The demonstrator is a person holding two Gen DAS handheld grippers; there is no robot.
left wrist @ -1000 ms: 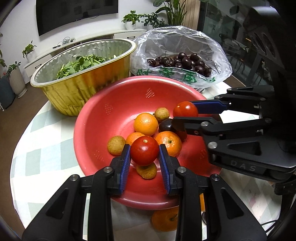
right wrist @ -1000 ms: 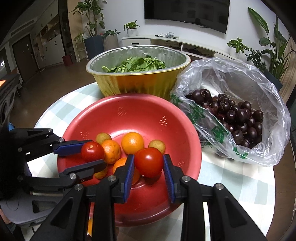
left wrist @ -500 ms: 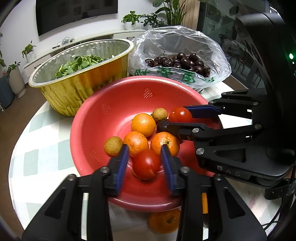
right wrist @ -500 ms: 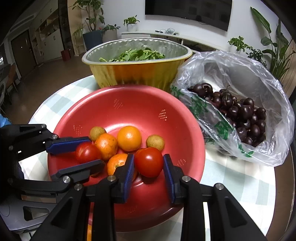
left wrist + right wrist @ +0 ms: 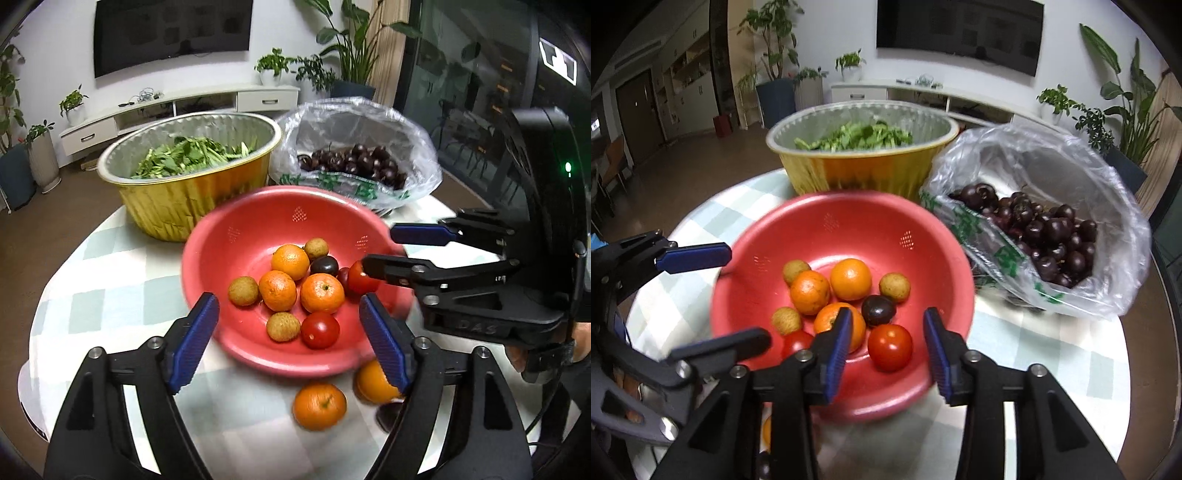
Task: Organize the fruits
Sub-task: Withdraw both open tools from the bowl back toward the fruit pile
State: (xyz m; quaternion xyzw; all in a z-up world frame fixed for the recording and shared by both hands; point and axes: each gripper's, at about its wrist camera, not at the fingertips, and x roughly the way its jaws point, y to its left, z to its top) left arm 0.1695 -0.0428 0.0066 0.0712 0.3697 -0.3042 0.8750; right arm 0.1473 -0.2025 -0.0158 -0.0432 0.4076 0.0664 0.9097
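Note:
The red bowl [image 5: 258,206] holds three oranges, small brown fruits, a dark plum [image 5: 878,310] and two tomatoes. One tomato [image 5: 320,329] lies on the bowl's near side, below my left gripper [image 5: 288,343], whose jaws are opening wide and touch nothing. The other tomato [image 5: 889,347] rests in the bowl [image 5: 849,221] between the blue pads of my right gripper [image 5: 886,350]. Its jaws are opening too, and a gap shows on each side of the fruit. Two more oranges [image 5: 319,406] lie on the tablecloth in front of the bowl.
A gold foil pan of green leaves [image 5: 177,199] stands behind the bowl. A clear plastic bag of dark cherries [image 5: 354,162] sits at the back right. The round table with its checked cloth [image 5: 92,295] ends close on the left and near sides.
Both grippers have let go of their tomatoes, which now lie in the red bowl. The left gripper has drawn back and up with its jaws spread wide. The right jaws have widened slightly.

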